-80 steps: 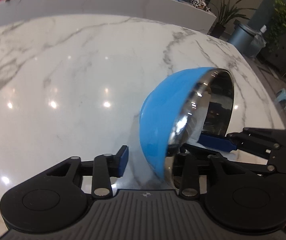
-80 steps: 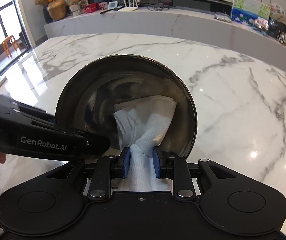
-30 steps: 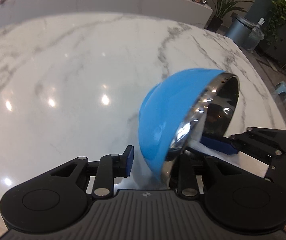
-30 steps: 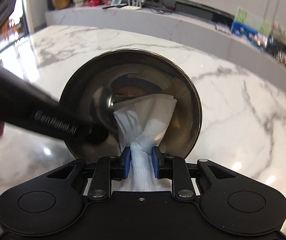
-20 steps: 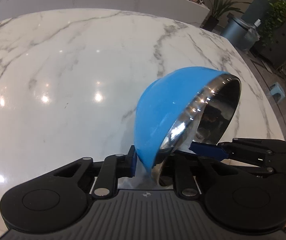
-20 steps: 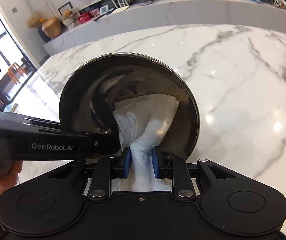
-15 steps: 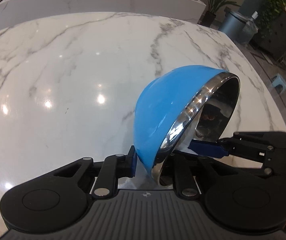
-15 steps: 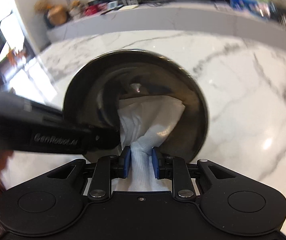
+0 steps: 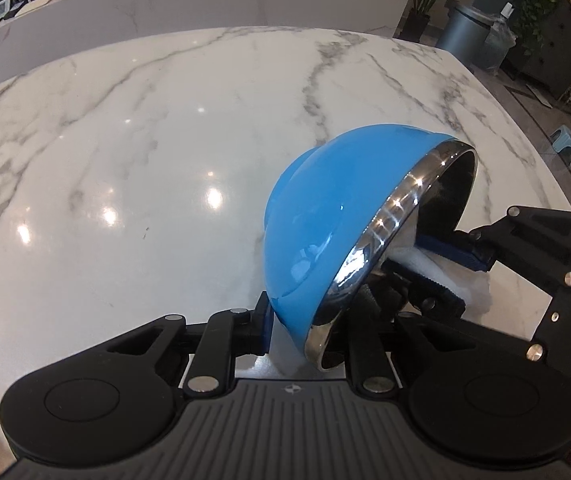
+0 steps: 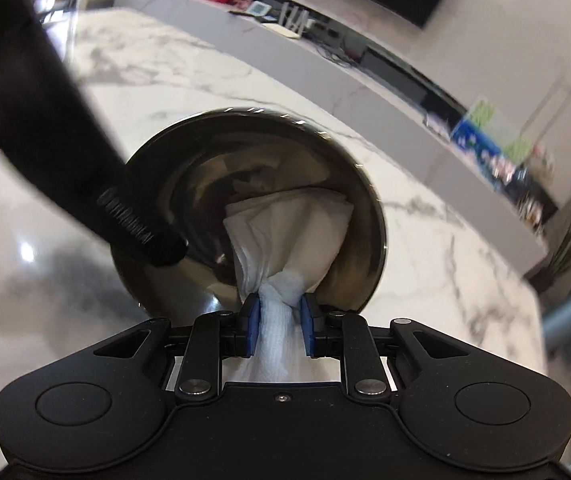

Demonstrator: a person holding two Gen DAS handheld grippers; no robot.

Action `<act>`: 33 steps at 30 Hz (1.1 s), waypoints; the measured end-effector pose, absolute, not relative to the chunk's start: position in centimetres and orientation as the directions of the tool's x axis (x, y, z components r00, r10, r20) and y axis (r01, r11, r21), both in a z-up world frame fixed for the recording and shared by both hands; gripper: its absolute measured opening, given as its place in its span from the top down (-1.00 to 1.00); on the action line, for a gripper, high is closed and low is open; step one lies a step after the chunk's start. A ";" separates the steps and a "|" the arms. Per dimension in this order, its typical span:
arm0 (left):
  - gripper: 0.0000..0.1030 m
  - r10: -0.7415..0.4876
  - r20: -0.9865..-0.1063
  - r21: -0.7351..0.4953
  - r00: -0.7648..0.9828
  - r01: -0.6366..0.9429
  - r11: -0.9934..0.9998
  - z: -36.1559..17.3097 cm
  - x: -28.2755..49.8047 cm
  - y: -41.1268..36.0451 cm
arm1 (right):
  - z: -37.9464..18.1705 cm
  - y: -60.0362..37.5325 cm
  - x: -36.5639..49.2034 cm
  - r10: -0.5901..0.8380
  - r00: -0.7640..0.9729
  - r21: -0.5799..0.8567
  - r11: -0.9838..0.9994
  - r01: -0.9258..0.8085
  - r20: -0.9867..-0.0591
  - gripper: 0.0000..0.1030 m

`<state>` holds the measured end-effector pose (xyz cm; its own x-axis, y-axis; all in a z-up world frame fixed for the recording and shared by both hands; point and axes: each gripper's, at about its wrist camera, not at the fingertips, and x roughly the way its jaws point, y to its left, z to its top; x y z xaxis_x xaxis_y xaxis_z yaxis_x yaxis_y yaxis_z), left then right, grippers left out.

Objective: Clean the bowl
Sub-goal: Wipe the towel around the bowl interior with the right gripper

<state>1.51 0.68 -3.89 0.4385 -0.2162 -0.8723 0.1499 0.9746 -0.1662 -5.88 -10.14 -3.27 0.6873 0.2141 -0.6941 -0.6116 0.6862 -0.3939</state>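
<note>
Since a second ago, the left gripper (image 9: 305, 330) has pinched in on the rim of the blue-shelled, steel-lined bowl (image 9: 337, 224), where one blue pad stood clear of the shell; its jaws now clamp that rim at lower centre of the left view. Tilted on edge, the bowl hangs over the white marble tabletop (image 9: 145, 128), its mouth facing right. In the right view the right gripper (image 10: 278, 326) squeezes a bunched white paper towel (image 10: 289, 236) against the steel inside, centre frame. Blurred surroundings there have swung since then. A grey bin (image 9: 465, 32) stands upper right.
</note>
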 end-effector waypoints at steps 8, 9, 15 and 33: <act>0.40 -0.222 -0.860 -0.185 0.459 0.127 0.975 -4.3 1.6 1.0 | -3.3 -11.0 -5.3 0.234 0.653 -0.307 0.737 -0.602 -0.720 0.64; 0.39 -0.225 -0.859 -0.189 0.461 0.124 0.974 -4.4 1.6 1.0 | -3.3 -11.1 -5.2 0.238 0.646 -0.288 0.748 -0.599 -0.725 0.63; 0.37 -0.255 -0.854 -0.225 0.454 0.121 0.967 -4.8 1.7 0.8 | -3.2 -12.5 -4.1 0.312 0.567 -0.082 0.822 -0.563 -0.762 0.60; 0.70 -0.298 -0.864 -0.255 0.405 0.159 0.954 -4.7 1.9 0.5 | -2.6 -14.1 -2.0 0.425 0.458 0.142 0.835 -0.532 -0.781 0.61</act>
<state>1.91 0.55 -4.65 0.4054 -0.2983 -0.8641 0.1586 0.9539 -0.2549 -1.97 -14.07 -2.57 0.4580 0.4249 -0.7808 -0.5322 0.8346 0.1420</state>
